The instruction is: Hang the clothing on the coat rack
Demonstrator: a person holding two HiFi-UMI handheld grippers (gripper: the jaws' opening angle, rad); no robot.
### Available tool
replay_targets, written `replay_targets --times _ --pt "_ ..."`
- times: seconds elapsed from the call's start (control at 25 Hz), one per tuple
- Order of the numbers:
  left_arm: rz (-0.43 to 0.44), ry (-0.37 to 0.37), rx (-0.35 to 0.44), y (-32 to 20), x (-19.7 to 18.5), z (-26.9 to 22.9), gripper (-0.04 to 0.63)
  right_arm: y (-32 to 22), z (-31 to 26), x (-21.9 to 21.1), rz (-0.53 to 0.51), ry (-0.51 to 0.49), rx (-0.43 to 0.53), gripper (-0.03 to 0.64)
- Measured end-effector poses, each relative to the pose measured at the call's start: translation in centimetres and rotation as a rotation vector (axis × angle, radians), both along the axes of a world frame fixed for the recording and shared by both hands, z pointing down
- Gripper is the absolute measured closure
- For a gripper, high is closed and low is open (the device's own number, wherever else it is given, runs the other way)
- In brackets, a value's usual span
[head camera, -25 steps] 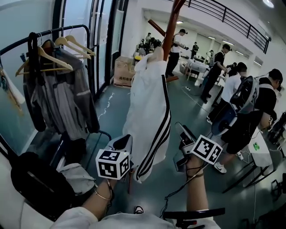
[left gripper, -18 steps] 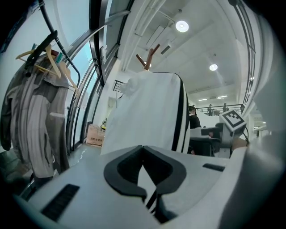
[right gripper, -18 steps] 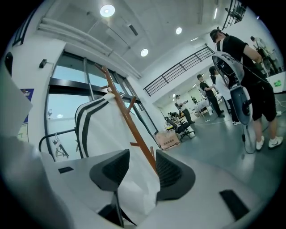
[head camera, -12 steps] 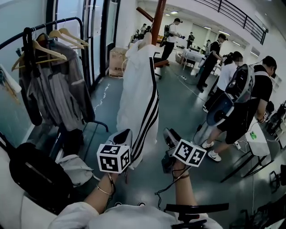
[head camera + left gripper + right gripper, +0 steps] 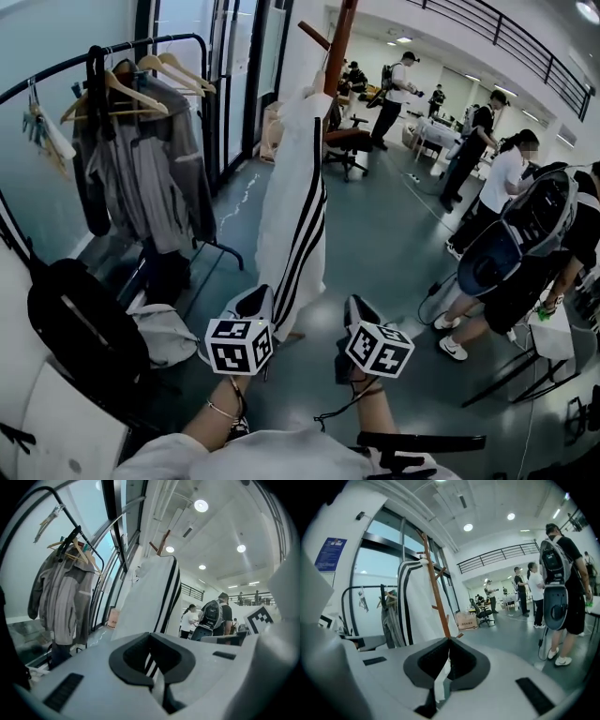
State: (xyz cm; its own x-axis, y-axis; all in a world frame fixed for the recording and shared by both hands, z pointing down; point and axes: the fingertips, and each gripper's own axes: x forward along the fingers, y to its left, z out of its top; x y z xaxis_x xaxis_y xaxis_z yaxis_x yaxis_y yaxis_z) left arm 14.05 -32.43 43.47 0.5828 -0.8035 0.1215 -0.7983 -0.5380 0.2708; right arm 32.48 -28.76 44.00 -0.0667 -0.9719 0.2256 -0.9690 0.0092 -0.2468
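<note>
White striped jacket (image 5: 295,187) hung from coat rack (image 5: 342,37), free of both tools. Right gripper (image 5: 361,314) had let go: jaws went from wide to closed, empty, drawn back below jacket hem. Left gripper (image 5: 258,302) jaws closed, empty, short of hem. Hanging judged done.
</note>
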Motion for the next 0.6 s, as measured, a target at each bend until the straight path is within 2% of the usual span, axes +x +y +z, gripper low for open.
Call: replay_targets --times 0.08,0.2,0.4,0.6 --pt "-0.036 -0.021 0.016 0.5 -0.5 0.3 0.588 0.1 0.5 0.1 0.001 0.051 0.000 0.591" --pt "-0.083 -0.051 0.000 1.1 -1.9 1.6 0.588 0.4 1.7 -0.9 -0.029 0.055 -0.016 0.591" --pt "-0.096 -0.056 -0.012 1.9 -2.0 2.0 0.586 1.1 2.3 -0.8 -0.051 0.105 -0.035 0.594" --pt "-0.099 -0.066 -0.006 1.4 -2.6 1.7 0.588 0.7 2.1 -0.8 -0.044 0.087 -0.025 0.595"
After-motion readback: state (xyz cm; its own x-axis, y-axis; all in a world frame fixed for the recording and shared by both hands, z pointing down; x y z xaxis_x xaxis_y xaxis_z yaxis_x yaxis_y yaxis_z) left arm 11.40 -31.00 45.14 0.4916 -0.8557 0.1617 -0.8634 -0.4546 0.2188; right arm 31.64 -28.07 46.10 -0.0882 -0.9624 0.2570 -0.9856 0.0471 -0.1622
